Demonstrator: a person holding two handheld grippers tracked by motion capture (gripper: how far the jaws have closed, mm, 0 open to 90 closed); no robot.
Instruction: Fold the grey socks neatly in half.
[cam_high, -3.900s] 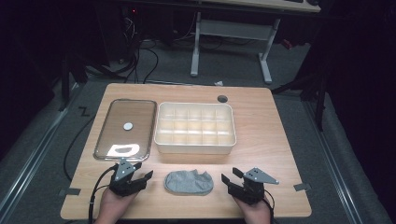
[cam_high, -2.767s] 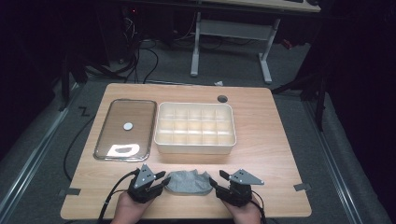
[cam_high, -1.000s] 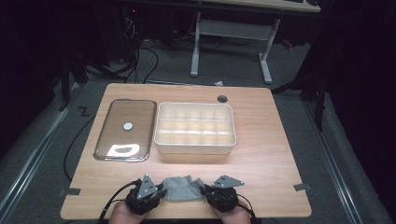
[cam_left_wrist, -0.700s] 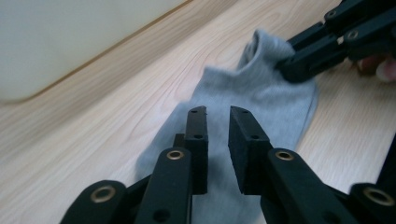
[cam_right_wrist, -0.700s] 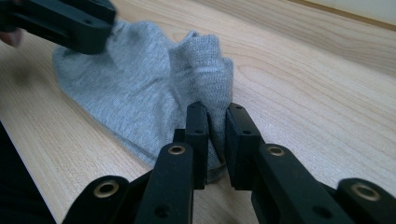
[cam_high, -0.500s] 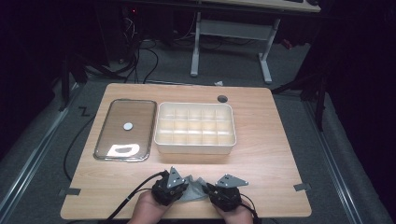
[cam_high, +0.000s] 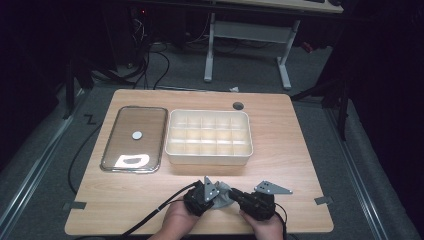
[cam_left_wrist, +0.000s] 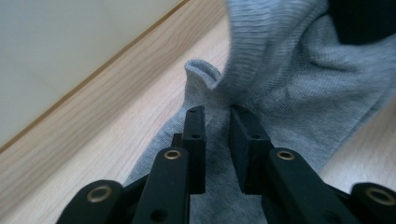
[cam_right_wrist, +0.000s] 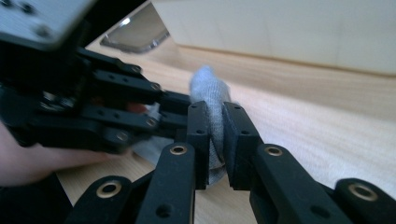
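high view: your two hands come in at the desk's (cam_high: 300, 150) near edge, close together. your left claw (cam_high: 212, 196) and right claw (cam_high: 235, 196) meet over a grey cloth (cam_high: 222, 192), which sits bunched between them near the middle of that edge. a cream compartment box (cam_high: 209, 137) stands at the desk's centre, a glass-lidded tray (cam_high: 134, 138) just beside it toward the left edge.

left gripper view: your left claw (cam_left_wrist: 217, 126) has been closing and then eased slightly; its jaws stand narrowly apart over the cloth (cam_left_wrist: 289, 93), which lies flat beneath them and folds up beyond the tips. whether the pads press the fabric cannot be told.

right gripper view: your right claw (cam_right_wrist: 215, 126) is clenched on a raised fold of the cloth (cam_right_wrist: 211, 93), fabric pinched between both pads. your left claw (cam_right_wrist: 180, 109) is just beside it, touching the same fold.
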